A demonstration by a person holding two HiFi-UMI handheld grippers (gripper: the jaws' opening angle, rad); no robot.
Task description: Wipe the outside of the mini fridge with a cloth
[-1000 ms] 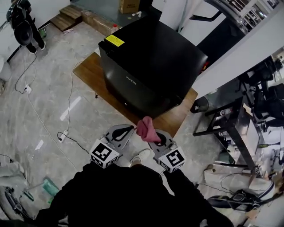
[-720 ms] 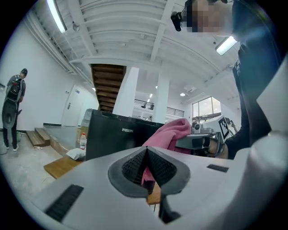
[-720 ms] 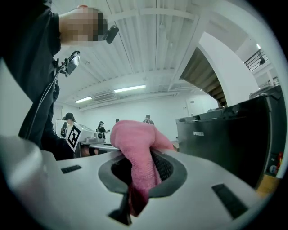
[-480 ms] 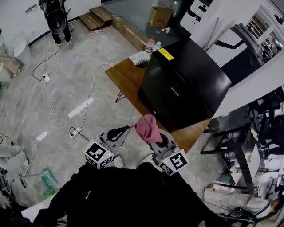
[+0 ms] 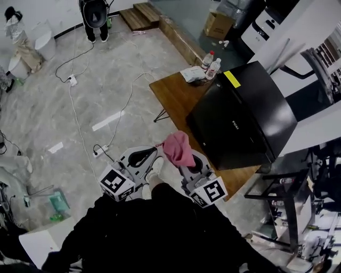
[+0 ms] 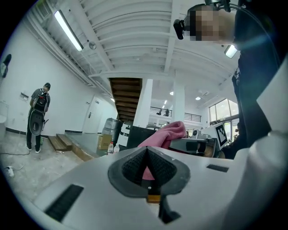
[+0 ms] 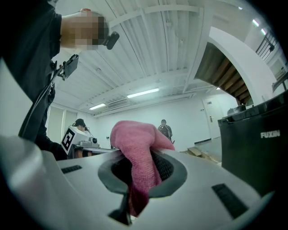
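1. The right gripper (image 5: 189,163) is clenched on a pink terry cloth (image 5: 178,149). In the right gripper view, the cloth (image 7: 137,155) fills the gap between the right gripper's (image 7: 143,170) black ribbed pads. It bulges up above them, and a tail hangs down below.
2. The left gripper (image 5: 140,156) is closed with nothing in it. In the left gripper view (image 6: 147,162), its two ribbed pads meet at the tips. The pink showing past them is the cloth (image 6: 167,133) held by the other gripper.
3. Both grippers are held close in front of the person's dark-clothed body, side by side, with their jaws pointing away from the body.
4. The black box-shaped mini fridge (image 5: 246,118) stands on a low brown wooden table (image 5: 173,93) ahead and to the person's right. A yellow label sits on its top edge, and small white lettering is visible on its side.
5. In the right gripper view, the fridge (image 7: 258,146) rises at the right edge of the frame, beside the cloth but clear of it.
6. The cloth touches neither the fridge nor the table. In the head view, it sits just short of the table's near corner.
7. Two clear plastic bottles (image 5: 208,57) stand at the far end of the table, beside the fridge.
8. A second person in dark clothing (image 5: 96,13) stands well apart, at the far side of the grey stone-patterned floor (image 5: 112,74).
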